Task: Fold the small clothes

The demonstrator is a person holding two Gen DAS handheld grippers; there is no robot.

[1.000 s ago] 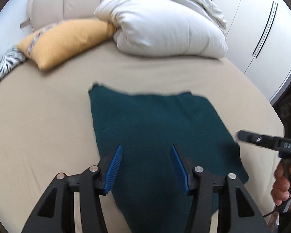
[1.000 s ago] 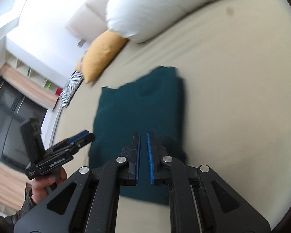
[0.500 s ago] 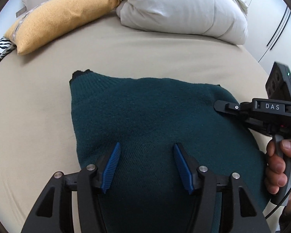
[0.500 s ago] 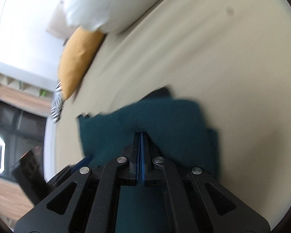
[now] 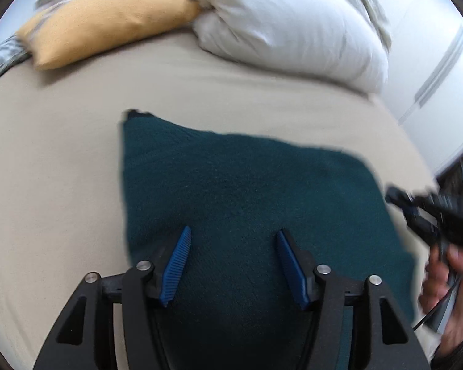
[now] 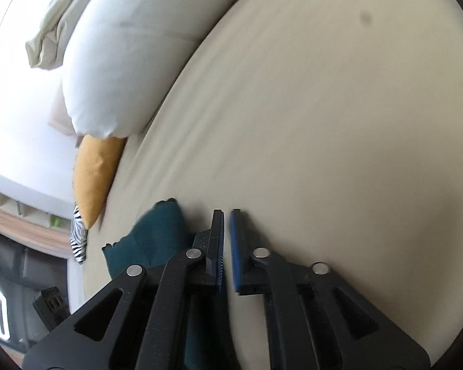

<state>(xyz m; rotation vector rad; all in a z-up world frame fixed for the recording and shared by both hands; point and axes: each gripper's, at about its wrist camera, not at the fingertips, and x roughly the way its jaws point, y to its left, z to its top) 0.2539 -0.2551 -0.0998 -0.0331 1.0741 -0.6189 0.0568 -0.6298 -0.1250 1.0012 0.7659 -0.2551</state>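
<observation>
Left claw (image 5: 231,265) half open, empty, over sweater (image 5: 247,191); right claw (image 6: 227,240) barely parted, empty, sweater at your 9 o'clock.

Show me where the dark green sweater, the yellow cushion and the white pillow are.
dark green sweater (image 5: 247,191): left wrist view, middle of its knitted top surface.
yellow cushion (image 5: 108,21): left wrist view, middle of its side.
white pillow (image 5: 293,27): left wrist view, middle of its bulging front.
</observation>
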